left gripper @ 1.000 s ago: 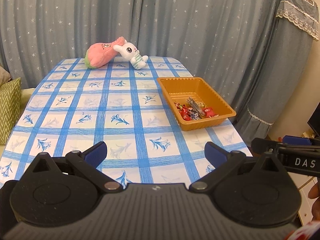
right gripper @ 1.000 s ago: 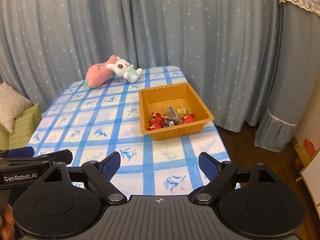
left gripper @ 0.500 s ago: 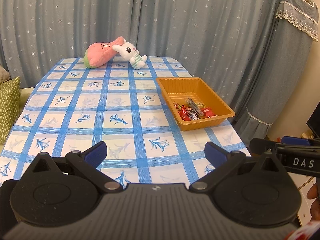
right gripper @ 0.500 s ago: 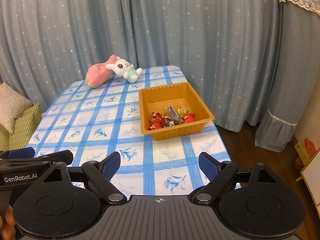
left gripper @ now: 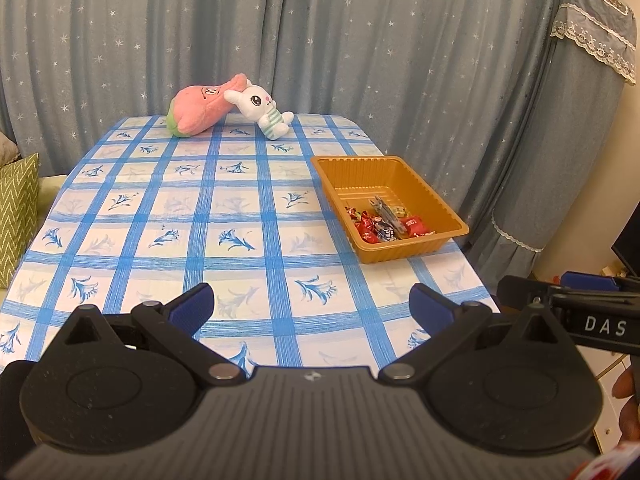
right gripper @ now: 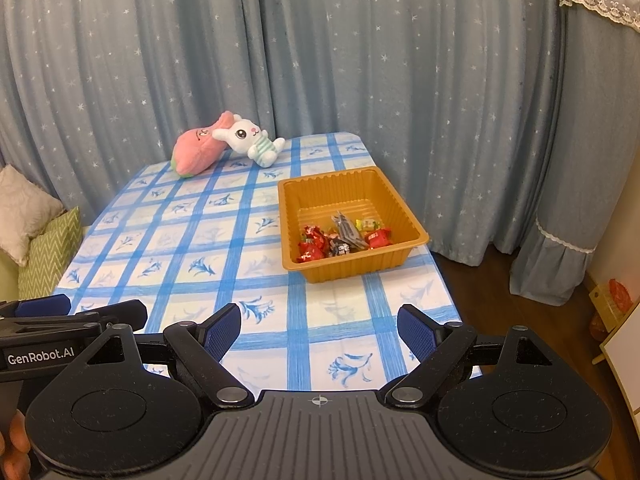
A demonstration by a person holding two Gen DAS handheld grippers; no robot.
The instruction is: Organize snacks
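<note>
We hold the left gripper [left gripper: 311,307] and the right gripper [right gripper: 319,329] over the near edge of the blue-checked tablecloth [left gripper: 240,216], both spread wide and empty. The small wrapped snacks [right gripper: 340,238] lie in the near end of the orange plastic tray [right gripper: 352,184] by the right edge, well beyond the fingertips.

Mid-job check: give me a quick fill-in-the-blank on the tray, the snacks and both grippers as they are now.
1. The snacks lie inside the ____ tray.
2. Both the left gripper and the right gripper have jaws that are ____, holding nothing.
3. The white bunny plush leans against a ____ plush at the far end of the table.
4. The snacks are gathered at the tray's ____ end.

Missing words: orange; open; pink; near
</note>
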